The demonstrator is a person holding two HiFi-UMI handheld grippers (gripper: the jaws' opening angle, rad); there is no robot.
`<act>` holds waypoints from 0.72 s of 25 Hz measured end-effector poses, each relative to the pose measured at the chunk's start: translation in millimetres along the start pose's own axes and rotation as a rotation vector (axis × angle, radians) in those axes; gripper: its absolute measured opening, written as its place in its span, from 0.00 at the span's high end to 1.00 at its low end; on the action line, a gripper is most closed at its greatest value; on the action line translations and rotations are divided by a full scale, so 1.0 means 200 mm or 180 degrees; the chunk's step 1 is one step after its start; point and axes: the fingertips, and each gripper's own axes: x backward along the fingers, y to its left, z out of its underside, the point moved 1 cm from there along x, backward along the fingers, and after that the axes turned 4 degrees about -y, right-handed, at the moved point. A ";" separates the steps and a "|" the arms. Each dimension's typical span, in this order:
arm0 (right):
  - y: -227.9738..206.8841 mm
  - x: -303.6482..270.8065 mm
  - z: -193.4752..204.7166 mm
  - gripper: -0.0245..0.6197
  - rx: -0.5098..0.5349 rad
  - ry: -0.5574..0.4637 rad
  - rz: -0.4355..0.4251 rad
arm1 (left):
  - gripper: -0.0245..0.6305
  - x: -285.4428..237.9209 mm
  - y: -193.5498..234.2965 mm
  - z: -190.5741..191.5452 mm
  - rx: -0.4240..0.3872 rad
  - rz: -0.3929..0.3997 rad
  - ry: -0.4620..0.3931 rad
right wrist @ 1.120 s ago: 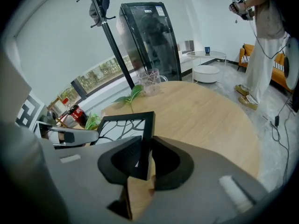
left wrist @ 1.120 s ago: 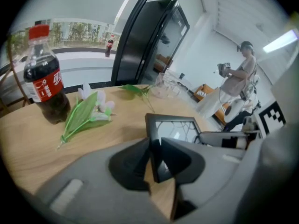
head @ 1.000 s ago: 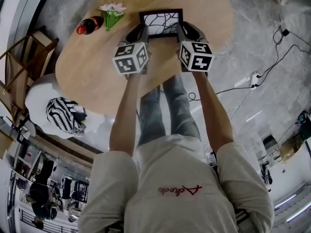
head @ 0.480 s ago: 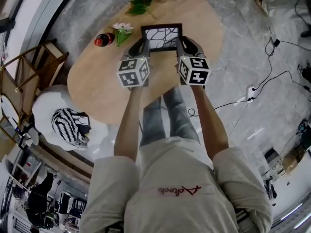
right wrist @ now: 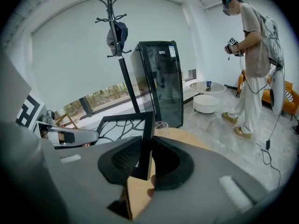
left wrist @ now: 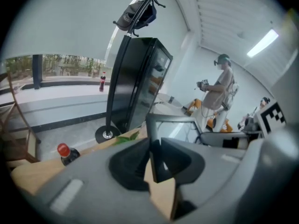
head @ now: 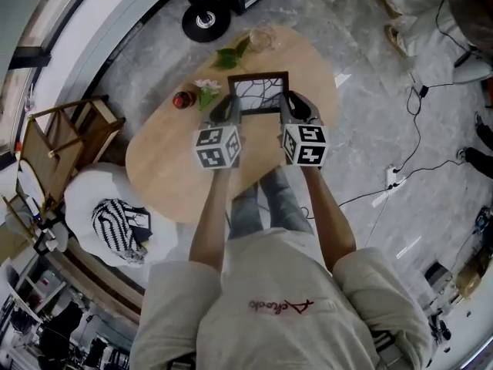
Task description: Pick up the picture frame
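Below you the table [head: 177, 168] looked smaller and farther off than a second before: you had raised both hands together, and the frame [head: 259, 93] had come up with them. It no longer rested on the wood; it hung between the grippers, over the table's far half. Your left gripper [head: 229, 108] was clamped on the frame's left edge and your right gripper [head: 291, 105] on its right edge. Each gripper view showed the dark moulding pinched between the pads. By my reading the pick-up was all but done, since the frame was clear of the surface and held at two points, so all that remained was to keep it steady.

Everything else stayed down on the table — a red-capped bottle [head: 183, 99], a flower [head: 206, 89] just beside it, a leaf [head: 229, 56] and a glass [head: 262, 38] near the far rim. None of them touched the frame. Beyond the table stood a black cabinet [left wrist: 138, 83] and a coat stand [right wrist: 112, 36]. A white chair [head: 92, 199] and a wooden chair [head: 54, 141] sat off to your left, and cables [head: 385, 191] trailed on the floor to your right. Another person [right wrist: 254, 55] stood well apart. Nothing blocked the way up — the risk I'd judge was a thin edge slipping if one hand drifted from the other
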 end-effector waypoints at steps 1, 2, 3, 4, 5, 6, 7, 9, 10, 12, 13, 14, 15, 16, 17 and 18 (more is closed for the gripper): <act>0.01 0.04 -0.04 0.85 0.0008 -0.0023 0.0002 | 0.85 0.03 -0.03 -0.03 -0.0012 0.0003 -0.0023; 0.02 0.08 -0.07 0.85 0.0015 -0.0049 0.0003 | 0.85 0.07 -0.05 -0.06 -0.0023 0.0007 -0.0048; 0.03 0.11 -0.11 0.85 0.0024 -0.0077 0.0001 | 0.85 0.10 -0.08 -0.10 -0.0033 0.0011 -0.0074; 0.04 0.15 -0.14 0.85 0.0033 -0.0106 -0.0002 | 0.85 0.13 -0.10 -0.13 -0.0041 0.0013 -0.0104; 0.05 0.18 -0.18 0.85 0.0046 -0.0136 -0.0007 | 0.85 0.16 -0.12 -0.17 -0.0050 0.0014 -0.0137; 0.07 0.21 -0.22 0.85 0.0062 -0.0168 -0.0012 | 0.85 0.19 -0.14 -0.21 -0.0063 0.0013 -0.0173; 0.08 0.24 -0.27 0.85 0.0077 -0.0203 -0.0018 | 0.85 0.21 -0.16 -0.26 -0.0080 0.0014 -0.0209; 0.11 0.29 -0.35 0.85 0.0096 -0.0273 -0.0027 | 0.85 0.27 -0.20 -0.34 -0.0118 0.0021 -0.0278; 0.13 0.32 -0.39 0.85 0.0106 -0.0307 -0.0028 | 0.85 0.30 -0.21 -0.38 -0.0138 0.0026 -0.0312; 0.15 0.37 -0.46 0.85 0.0135 -0.0374 -0.0032 | 0.85 0.35 -0.24 -0.45 -0.0175 0.0035 -0.0376; 0.17 0.39 -0.50 0.85 0.0154 -0.0409 -0.0037 | 0.85 0.37 -0.25 -0.49 -0.0187 0.0036 -0.0404; 0.18 0.41 -0.53 0.85 0.0175 -0.0443 -0.0043 | 0.85 0.40 -0.26 -0.52 -0.0196 0.0036 -0.0428; 0.20 0.44 -0.57 0.85 0.0197 -0.0473 -0.0049 | 0.85 0.42 -0.28 -0.55 -0.0202 0.0034 -0.0450; 0.21 0.46 -0.61 0.85 0.0219 -0.0504 -0.0055 | 0.85 0.45 -0.29 -0.58 -0.0210 0.0033 -0.0479; 0.23 0.49 -0.65 0.85 0.0242 -0.0546 -0.0063 | 0.85 0.48 -0.31 -0.61 -0.0223 0.0032 -0.0519; 0.24 0.51 -0.69 0.84 0.0265 -0.0598 -0.0072 | 0.85 0.50 -0.32 -0.65 -0.0245 0.0033 -0.0569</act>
